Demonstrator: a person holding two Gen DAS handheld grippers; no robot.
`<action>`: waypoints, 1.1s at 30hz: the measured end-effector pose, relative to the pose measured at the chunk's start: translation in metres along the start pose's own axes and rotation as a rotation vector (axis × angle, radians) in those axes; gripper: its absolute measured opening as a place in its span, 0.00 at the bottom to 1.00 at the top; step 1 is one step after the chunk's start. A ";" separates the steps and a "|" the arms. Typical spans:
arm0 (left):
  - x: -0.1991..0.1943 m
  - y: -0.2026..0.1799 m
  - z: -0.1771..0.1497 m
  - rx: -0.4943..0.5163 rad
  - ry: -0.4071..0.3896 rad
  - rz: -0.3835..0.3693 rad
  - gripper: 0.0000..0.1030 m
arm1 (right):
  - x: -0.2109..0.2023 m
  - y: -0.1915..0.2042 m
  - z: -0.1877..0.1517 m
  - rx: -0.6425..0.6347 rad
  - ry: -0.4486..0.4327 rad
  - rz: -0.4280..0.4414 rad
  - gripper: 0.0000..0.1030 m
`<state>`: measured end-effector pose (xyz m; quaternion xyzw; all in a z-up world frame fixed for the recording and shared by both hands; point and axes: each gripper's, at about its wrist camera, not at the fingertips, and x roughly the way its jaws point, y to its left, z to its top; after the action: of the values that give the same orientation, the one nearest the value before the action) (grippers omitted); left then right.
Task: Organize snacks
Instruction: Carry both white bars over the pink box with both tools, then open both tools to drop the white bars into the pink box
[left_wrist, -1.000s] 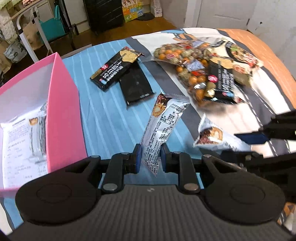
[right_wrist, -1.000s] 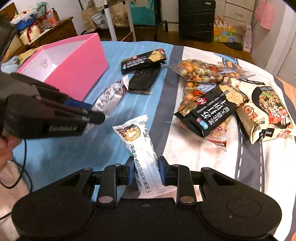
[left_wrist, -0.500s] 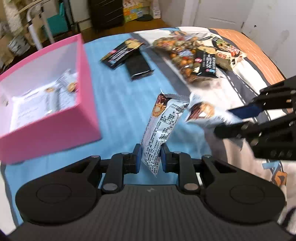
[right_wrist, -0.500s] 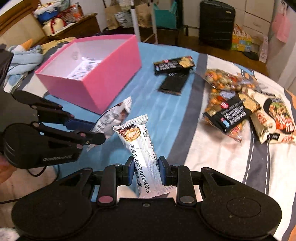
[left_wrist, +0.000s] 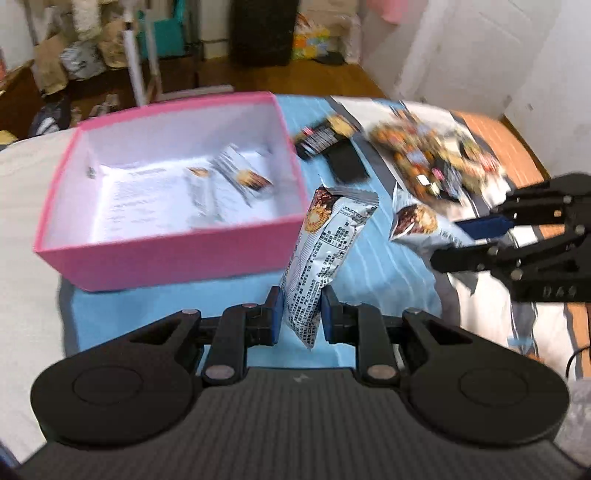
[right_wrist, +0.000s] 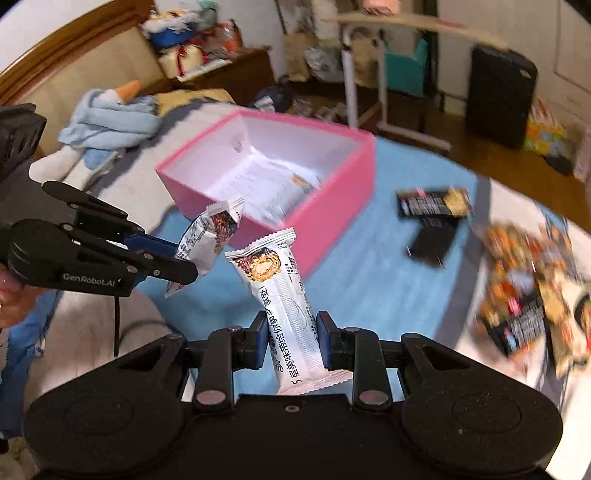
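Claws (left_wrist: 298, 320) nearer pink box (left_wrist: 177, 254) (rim clear)

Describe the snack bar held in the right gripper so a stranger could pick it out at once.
Find the open pink cardboard box on the blue striped bedspread. Just in front, the right gripper clamps a long white-wrapped snack bar; the left gripper's is crumpled and silvery.

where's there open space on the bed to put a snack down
Free: the blue sheet between the pink box and the black packets, and the box's floor left of its wrappers. Crowded: the snack pile on the right.
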<state>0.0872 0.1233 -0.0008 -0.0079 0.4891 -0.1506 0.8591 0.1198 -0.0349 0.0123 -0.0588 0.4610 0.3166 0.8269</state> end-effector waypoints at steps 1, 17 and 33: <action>-0.003 0.005 0.004 -0.008 -0.013 0.011 0.20 | 0.002 0.003 0.007 -0.013 -0.010 0.008 0.31; 0.078 0.123 0.084 -0.293 0.061 0.211 0.20 | 0.161 0.012 0.123 -0.277 0.013 -0.084 0.31; 0.156 0.161 0.097 -0.407 0.161 0.219 0.30 | 0.233 -0.008 0.151 -0.021 0.267 -0.130 0.35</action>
<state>0.2833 0.2226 -0.1069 -0.1158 0.5742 0.0450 0.8092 0.3210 0.1273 -0.0903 -0.1388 0.5589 0.2564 0.7763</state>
